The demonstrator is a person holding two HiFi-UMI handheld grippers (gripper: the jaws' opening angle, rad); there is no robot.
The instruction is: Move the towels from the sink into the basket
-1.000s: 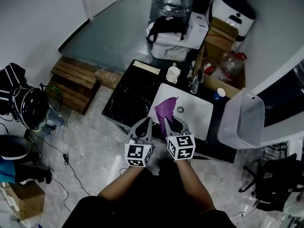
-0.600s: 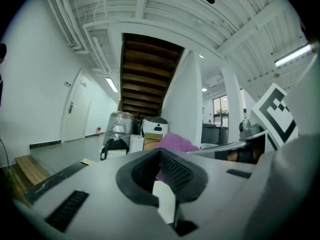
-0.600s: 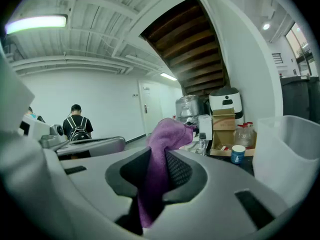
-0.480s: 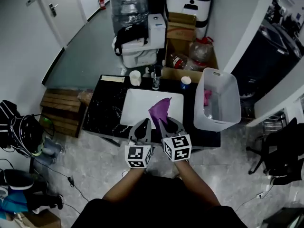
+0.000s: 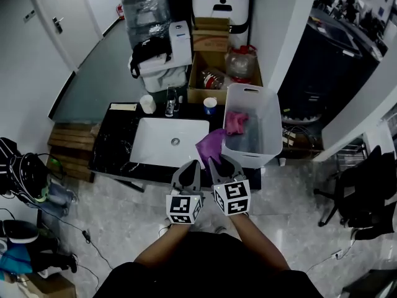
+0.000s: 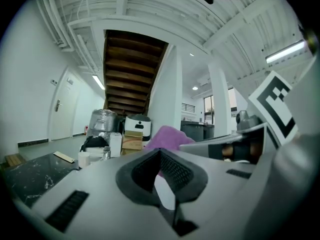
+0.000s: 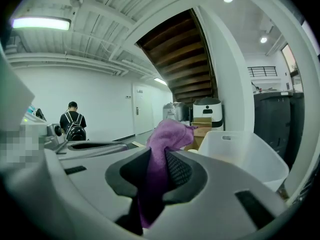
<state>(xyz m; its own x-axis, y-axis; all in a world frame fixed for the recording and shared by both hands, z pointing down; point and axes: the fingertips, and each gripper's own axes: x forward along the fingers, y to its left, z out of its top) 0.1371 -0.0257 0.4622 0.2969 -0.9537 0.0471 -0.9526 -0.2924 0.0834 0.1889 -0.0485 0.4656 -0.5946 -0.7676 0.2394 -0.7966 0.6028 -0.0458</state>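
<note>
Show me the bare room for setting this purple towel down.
The basket is bare on its near and right floor; the pink towel fills its far left corner. The sink is bare round its drain. The black counter left of the sink is free. Crowded: the back edge, with a white cup and a blue-rimmed cup.

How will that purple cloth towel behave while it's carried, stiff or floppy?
Probably floppy: the purple cloth towel bunches and folds where the right gripper pinches it. Likely light, since one pinch carries it all. Unlikely to slip, as cloth fills the jaws.
</note>
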